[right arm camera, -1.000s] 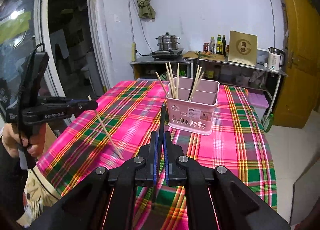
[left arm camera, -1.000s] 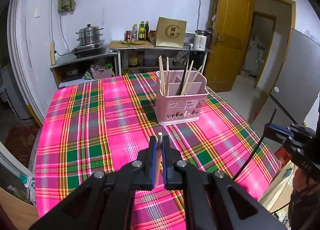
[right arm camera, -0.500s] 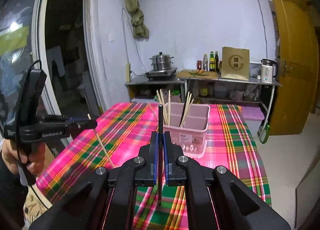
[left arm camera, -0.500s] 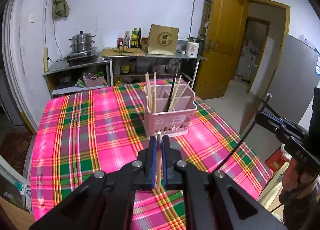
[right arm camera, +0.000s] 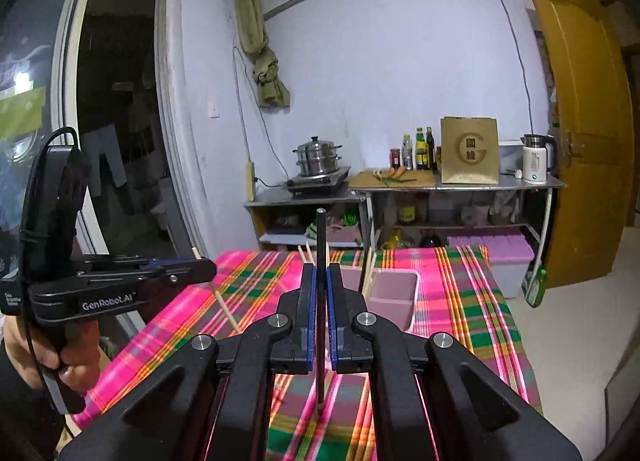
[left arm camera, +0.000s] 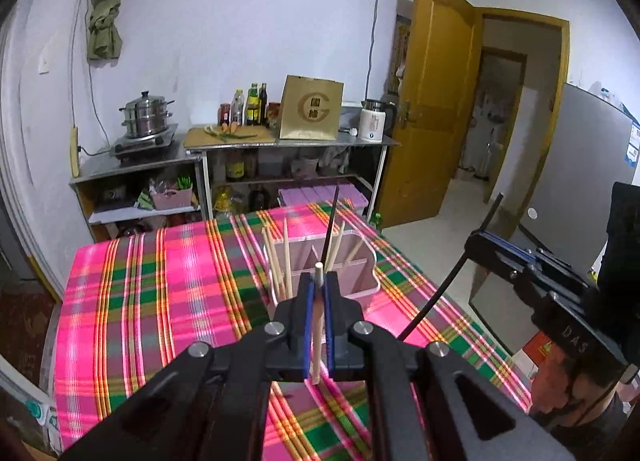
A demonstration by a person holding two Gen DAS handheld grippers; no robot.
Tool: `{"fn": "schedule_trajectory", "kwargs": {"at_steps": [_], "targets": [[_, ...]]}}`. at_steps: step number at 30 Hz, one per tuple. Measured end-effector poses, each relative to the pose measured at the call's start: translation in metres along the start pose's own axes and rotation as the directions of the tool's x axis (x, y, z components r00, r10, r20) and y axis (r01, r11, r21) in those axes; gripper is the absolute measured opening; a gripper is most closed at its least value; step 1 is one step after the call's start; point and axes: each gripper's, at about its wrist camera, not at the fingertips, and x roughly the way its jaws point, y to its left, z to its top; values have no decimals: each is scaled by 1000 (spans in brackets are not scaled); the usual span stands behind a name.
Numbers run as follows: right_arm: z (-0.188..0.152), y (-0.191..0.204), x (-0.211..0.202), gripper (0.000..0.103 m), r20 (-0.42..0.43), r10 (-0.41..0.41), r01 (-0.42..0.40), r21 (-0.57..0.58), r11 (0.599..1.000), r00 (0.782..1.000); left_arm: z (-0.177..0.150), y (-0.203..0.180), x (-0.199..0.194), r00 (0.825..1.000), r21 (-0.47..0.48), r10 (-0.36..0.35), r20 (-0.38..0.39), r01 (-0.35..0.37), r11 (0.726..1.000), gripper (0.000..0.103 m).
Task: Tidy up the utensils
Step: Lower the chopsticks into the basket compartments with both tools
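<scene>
A wooden chopstick [left arm camera: 318, 317] is clamped between the blue pads of the left gripper [left arm camera: 318, 293], which are drawn together on it. The stick is held nearly upright, its round tip showing just above the pads and its lower end reaching below them. A black chopstick [right arm camera: 320, 301] is clamped in the same way by the right gripper [right arm camera: 320, 285]; its blunt top is raised well above the pads and its lower end is seen below them, over the plaid cloth [right arm camera: 472, 301].

Just ahead of the left gripper, and partly hidden by it, a pink holder [left arm camera: 360, 261] is stood on the cloth. Several wooden sticks and one black stick [left arm camera: 333, 217] are leaned inside its compartments; which compartment each is in cannot be told. From the right wrist view the holder [right arm camera: 394, 293] is seen ahead of the right gripper and a little to its right, its near side hidden behind the pads.

In the right wrist view the left gripper [right arm camera: 196, 267] is seen off to the left, above the cloth's edge, held by a hand [right arm camera: 48, 357]. In the left wrist view the right gripper [left arm camera: 486, 239] is seen off to the right with its black stick slanted down toward the cloth.
</scene>
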Motion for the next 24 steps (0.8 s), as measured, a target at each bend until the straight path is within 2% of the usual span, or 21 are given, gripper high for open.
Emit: {"fn": "schedule_trajectory", "kwargs": {"at_steps": [12, 24], "targets": [[33, -11, 31, 4, 68, 0, -1, 9, 1000, 998, 41, 8, 21, 997, 10, -16, 72, 16, 1000, 6], [38, -23, 64, 4, 91, -1, -1, 31, 1000, 996, 54, 14, 55, 996, 13, -21, 88, 20, 1000, 6]]}}
